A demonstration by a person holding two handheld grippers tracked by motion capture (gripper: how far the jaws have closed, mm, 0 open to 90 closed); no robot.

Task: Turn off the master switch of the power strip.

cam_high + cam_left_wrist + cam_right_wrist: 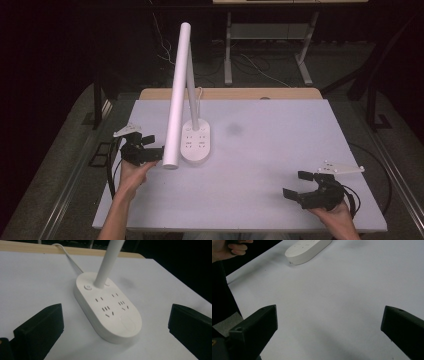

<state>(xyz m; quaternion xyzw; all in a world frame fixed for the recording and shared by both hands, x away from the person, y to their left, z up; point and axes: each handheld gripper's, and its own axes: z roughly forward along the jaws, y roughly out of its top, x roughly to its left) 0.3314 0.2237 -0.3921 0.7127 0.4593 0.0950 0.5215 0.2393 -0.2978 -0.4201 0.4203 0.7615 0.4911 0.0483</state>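
Observation:
A white desk lamp stands left of the table's middle on an oval base (195, 143) with several sockets in its top (110, 312). A slanted stem (107, 262) rises from the base to a long white tube head (177, 95) that slopes down toward the front. My left gripper (152, 146) is open just left of the tube's lower end; in the left gripper view its jaws (115, 315) stand wide, either side of the base and short of it. My right gripper (295, 184) is open over bare table at the front right (329, 320), holding nothing.
A white sheet (280, 150) covers the table, with a wooden strip (230, 93) along the back edge. The lamp's cable (70, 257) runs off the back. A round button (87, 287) sits beside the stem. Desk legs (228, 55) and cables lie on the floor behind.

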